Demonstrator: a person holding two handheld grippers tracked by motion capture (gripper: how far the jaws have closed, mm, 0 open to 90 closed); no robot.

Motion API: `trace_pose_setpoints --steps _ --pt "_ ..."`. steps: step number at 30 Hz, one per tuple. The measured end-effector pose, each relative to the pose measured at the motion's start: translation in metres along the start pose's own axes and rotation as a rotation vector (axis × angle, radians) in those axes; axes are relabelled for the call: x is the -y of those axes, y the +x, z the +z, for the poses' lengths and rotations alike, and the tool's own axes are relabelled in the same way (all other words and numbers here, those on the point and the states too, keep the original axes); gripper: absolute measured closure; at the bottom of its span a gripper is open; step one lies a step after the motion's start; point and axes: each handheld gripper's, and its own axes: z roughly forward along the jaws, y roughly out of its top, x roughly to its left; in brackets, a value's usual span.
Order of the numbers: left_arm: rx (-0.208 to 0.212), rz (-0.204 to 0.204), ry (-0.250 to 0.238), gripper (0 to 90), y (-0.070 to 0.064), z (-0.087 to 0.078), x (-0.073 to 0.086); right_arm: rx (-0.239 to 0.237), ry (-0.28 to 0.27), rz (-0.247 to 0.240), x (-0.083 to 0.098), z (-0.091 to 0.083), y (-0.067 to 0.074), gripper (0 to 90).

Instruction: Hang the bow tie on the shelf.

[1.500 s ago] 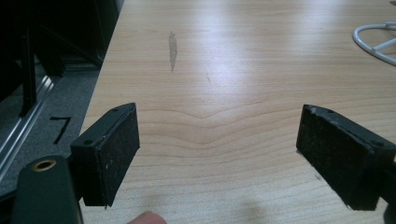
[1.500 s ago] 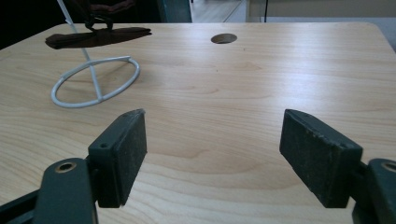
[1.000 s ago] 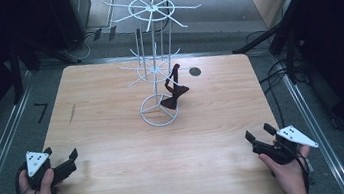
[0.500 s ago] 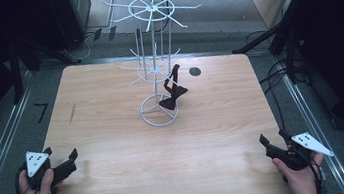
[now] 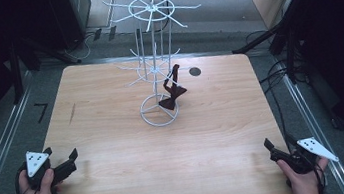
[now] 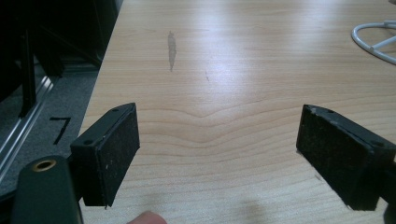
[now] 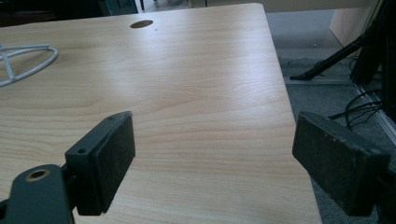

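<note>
Right gripper [image 5: 271, 147] at near right table corner, jaws wide, just been opening, nothing between. Left gripper [image 5: 70, 158] at near left edge, jaws wide, empty. Both well apart from white wire rack [image 5: 156, 79] at table [image 5: 120, 179] centre; dark bow-shaped item [image 5: 172, 93] hanging on lower arm, touching base ring. Likely parked clear, hanging judged complete.

High view looks down from above; both gripper views skim low, sharing the table [image 5: 111, 110] and rack [image 5: 160, 109]
</note>
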Motion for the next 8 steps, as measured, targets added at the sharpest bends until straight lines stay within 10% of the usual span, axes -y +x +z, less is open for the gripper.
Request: trace_pose_setpoints --steps 8 --pt "-0.004 0.009 0.002 14.2 -0.001 0.001 0.000 0.017 0.006 -0.025 -0.009 0.002 0.009 14.4"
